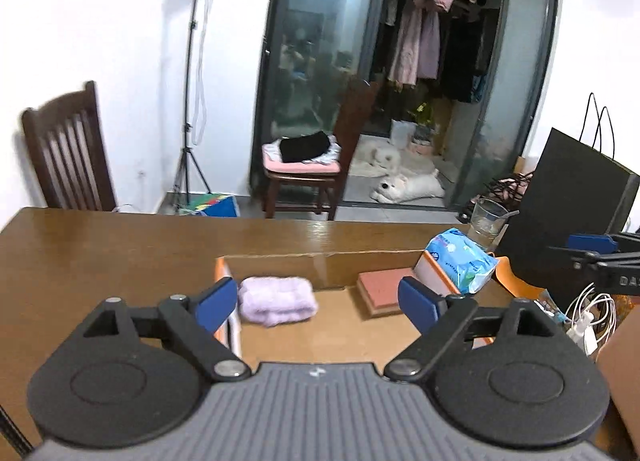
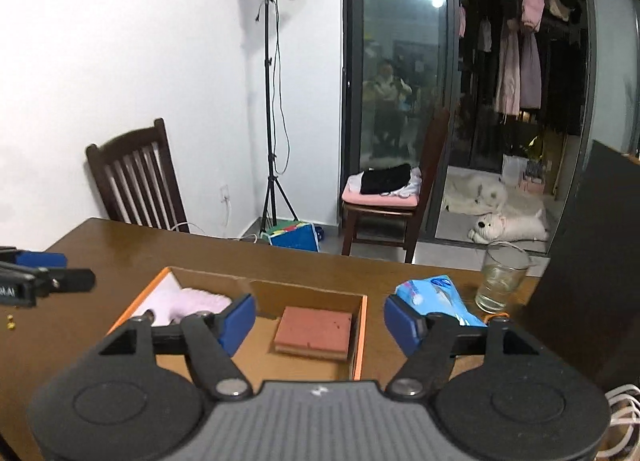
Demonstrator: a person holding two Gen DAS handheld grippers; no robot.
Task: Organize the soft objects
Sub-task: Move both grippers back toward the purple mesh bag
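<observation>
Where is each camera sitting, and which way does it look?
Left wrist: rides the left gripper, facing across the box toward the balcony; its blue fingers show.
Right wrist: rides the right gripper, facing likewise from further right; its own fingers show.
Shared: purple towel, red sponge, tissue pack, glass.

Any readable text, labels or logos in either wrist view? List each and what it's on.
"DA", cut off by the frame edge: right gripper arm, left wrist view.
"AI", start cut off: left gripper arm, right wrist view.
Tissue pack: print too blurred to read.
Nothing else legible.
</observation>
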